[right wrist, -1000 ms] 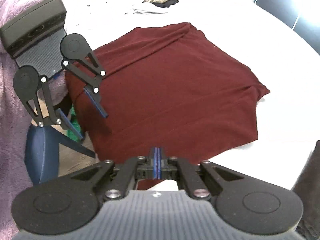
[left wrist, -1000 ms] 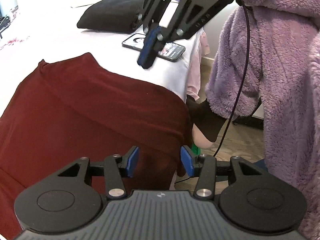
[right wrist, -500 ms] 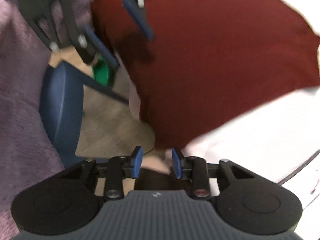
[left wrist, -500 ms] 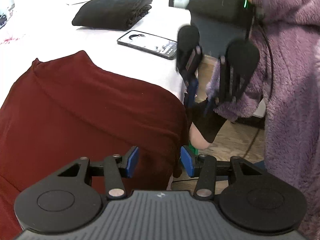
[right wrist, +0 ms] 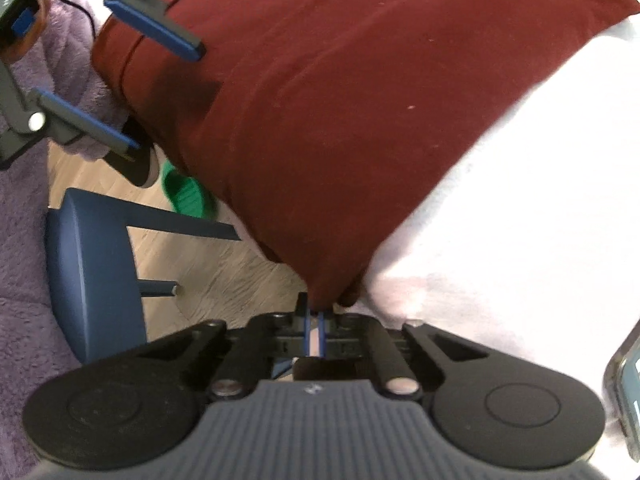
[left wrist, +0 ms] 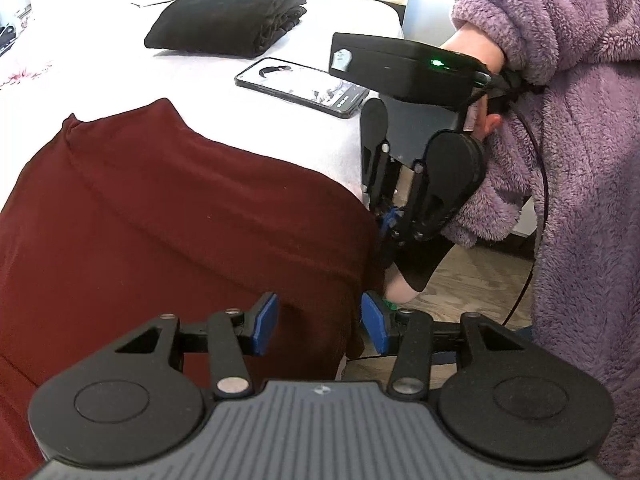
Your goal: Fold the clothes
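A dark red garment (left wrist: 160, 220) lies spread on the white-covered table (left wrist: 120, 76) and hangs over its near edge. My left gripper (left wrist: 320, 326) is open, one blue pad over the cloth and one past its draped edge, neither pressing. In the right wrist view the left gripper (right wrist: 164, 98) shows at the upper left with fingers apart. My right gripper (right wrist: 314, 320) points steeply down, its pads shut on the garment's (right wrist: 340, 120) hanging corner. From the left wrist view the right gripper (left wrist: 386, 224) sits at the table edge against the cloth.
A folded black garment (left wrist: 232, 16) and a phone (left wrist: 300, 86) lie further back on the table. A person's purple fleece sleeve (left wrist: 560, 120) fills the right side. Below the edge are wood floor, a blue chair (right wrist: 96, 272) and a green object (right wrist: 186, 196).
The right gripper came down from above the phone to the table edge, rolled, opened, then closed on the garment's corner. The left gripper kept still and open.
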### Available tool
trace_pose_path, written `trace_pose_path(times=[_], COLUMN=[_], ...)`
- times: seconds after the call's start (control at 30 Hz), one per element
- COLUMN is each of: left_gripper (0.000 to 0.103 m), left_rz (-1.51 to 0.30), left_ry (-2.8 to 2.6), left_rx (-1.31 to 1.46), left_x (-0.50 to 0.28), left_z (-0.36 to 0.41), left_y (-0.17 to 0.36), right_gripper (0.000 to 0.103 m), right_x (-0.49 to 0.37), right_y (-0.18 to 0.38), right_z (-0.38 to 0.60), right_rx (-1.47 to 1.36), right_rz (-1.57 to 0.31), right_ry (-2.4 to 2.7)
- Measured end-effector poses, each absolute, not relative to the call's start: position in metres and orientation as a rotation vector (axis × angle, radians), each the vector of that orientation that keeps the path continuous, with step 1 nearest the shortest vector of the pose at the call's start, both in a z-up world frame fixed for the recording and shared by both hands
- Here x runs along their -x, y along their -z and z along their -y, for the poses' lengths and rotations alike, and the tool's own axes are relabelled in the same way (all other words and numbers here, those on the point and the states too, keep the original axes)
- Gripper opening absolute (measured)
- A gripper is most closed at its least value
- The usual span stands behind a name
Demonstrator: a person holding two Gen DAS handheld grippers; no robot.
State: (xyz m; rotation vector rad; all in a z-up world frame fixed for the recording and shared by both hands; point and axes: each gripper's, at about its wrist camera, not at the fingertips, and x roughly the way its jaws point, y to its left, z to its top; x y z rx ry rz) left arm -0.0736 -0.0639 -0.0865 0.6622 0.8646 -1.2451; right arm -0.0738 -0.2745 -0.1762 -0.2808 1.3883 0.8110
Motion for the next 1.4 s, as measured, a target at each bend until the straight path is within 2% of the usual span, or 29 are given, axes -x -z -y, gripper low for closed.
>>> trace_pose_path(times=[0.17, 0.4, 0.57, 0.77, 0.93, 1.0, 1.17, 1.4], left_gripper=[0.044, 0.044, 0.044, 0.044, 0.044, 0.044, 0.044, 0.044], left_rz=[-0.861, -0.849, -0.833, -0.833, -0.780, -0.748, -0.650, -0.605], left_ry=[1.239, 1.221, 1.150, 1.080, 1.123, 1.150, 1.181, 1.267], left_rx=[-0.661, -0.645, -0.618, -0.587, -0.586, -0.584, -0.594, -0.739], left_x=[0.072, 0.066, 0.057, 0.048, 0.055, 0.059, 0.068, 0.085], left_z=[0.064, 0.061, 0.052, 0.044, 0.046, 0.048, 0.061, 0.089], left_y=[0.087, 0.082, 0.074, 0.070, 0.063, 0.059, 0.051, 0.060], right_gripper=[0.004, 0.004, 0.004, 0.005, 0.009, 0.017, 0.018, 0.027], right_x=[0.091, 0.090, 0.060, 0.032, 0.028, 0.023, 0.016, 0.005], right_y=[0.150, 0.071, 0.042, 0.045, 0.069, 0.076, 0.075, 0.074], right_z=[0.265, 0.270, 0.289, 0.296, 0.288, 0.273, 0.271, 0.250], right_rx=[0.383, 0.351, 0.293, 0.269, 0.266, 0.258, 0.267, 0.381], right_rz=[-1.370, -1.149, -1.043, -1.062, -1.075, -1.073, -1.081, -1.068], right_ry=[-0.904, -0.990, -0.905, -0.759, -0.706, -0.678, -0.622, -0.610])
